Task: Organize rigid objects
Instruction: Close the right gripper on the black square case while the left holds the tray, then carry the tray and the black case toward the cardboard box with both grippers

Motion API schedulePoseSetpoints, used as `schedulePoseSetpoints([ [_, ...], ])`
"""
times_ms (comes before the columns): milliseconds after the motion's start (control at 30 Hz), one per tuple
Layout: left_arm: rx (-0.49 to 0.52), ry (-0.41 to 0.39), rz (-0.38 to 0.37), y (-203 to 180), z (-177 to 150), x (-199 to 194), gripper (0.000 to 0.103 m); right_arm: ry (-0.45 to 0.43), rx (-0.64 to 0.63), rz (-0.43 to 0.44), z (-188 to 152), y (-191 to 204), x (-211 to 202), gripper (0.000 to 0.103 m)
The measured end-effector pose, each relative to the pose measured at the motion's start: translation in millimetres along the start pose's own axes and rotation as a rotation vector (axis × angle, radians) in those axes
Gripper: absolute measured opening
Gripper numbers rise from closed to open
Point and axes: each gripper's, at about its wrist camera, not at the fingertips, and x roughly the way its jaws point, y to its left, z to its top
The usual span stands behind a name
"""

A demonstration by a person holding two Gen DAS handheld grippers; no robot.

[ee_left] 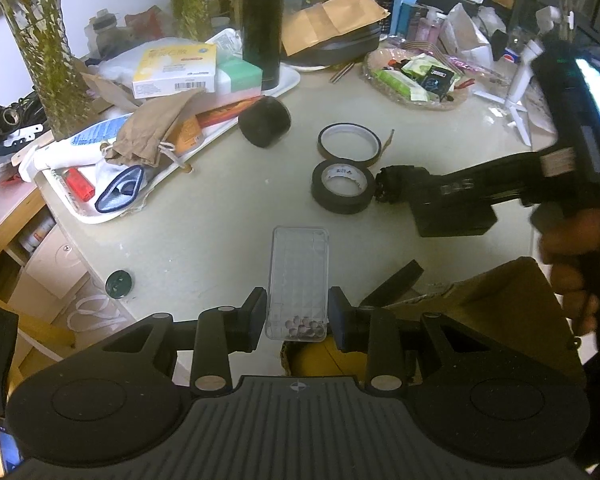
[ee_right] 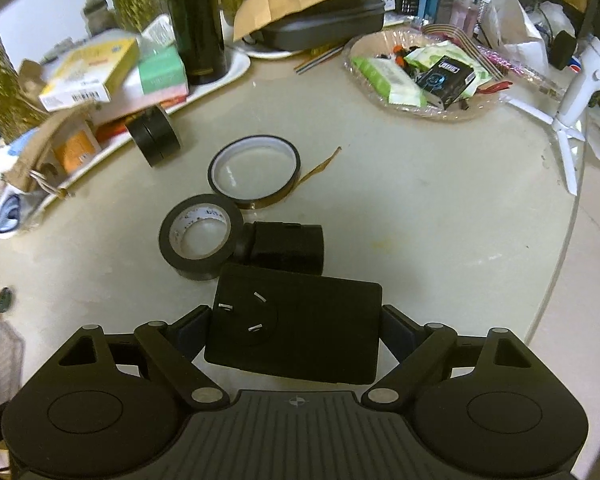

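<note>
**Colleague:** What's the surface like where you're working?

**Me:** I'm over a pale, round-edged table [ee_right: 420, 208], glossy and a bit speckled, in a cluttered room. Along the far side I see a white tray [ee_left: 260, 96] stacked with boxes, a brown pouch and a red lighter, with a tall black flask [ee_left: 261, 28] standing on its far end. Glass vases of green stems [ee_left: 48, 52] rise at the far left. A woven basket [ee_left: 416, 76] of sachets sits far right, beside a white tripod stand [ee_right: 572, 92].

**Colleague:** And your left gripper?

**Me:** My left gripper [ee_left: 297, 316] has its fingers drawn in close on a clear plastic box [ee_left: 299, 280], pads pressing both long sides; small rounded pieces lie at the box's near end. It hangs above the table's near edge, with a cardboard flap [ee_left: 500, 300] just right of it.

**Colleague:** The right one?

**Me:** My right gripper [ee_right: 294, 332] stands wide, closed on a black power adapter [ee_right: 296, 336], plug prongs facing up. I can't tell whether it's clear of the table. The adapter's black barrel end [ee_right: 288, 248] touches a black tape roll [ee_right: 200, 236]; an amber tape roll [ee_right: 256, 168] lies flat just beyond. Another black roll [ee_right: 154, 134] stands on edge against the tray.
</note>
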Motion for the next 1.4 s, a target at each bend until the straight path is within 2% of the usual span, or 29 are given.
schedulePoseSetpoints([
  [333,0.025,0.001,0.001,-6,0,1,0.033,-0.093,-0.061,0.067,-23,-7,-48,0.09],
  [500,0.033,0.013,0.008,-8,0,1,0.033,-0.098,-0.072,0.092,-32,-11,-60,0.09],
  [767,0.067,0.016,-0.021,-16,-1,1,0.033,-0.09,-0.093,0.135,-46,-16,-74,0.09],
  [933,0.069,0.022,-0.051,-17,-2,-1,0.033,-0.069,-0.117,0.159,-57,-17,-75,0.09],
  [1133,0.06,0.04,-0.141,-19,-4,-2,0.033,-0.057,-0.169,0.212,-71,-15,-82,0.09],
  [1400,0.062,0.053,-0.172,-25,-15,-8,0.033,-0.05,-0.161,0.28,-83,-21,-90,0.09],
])
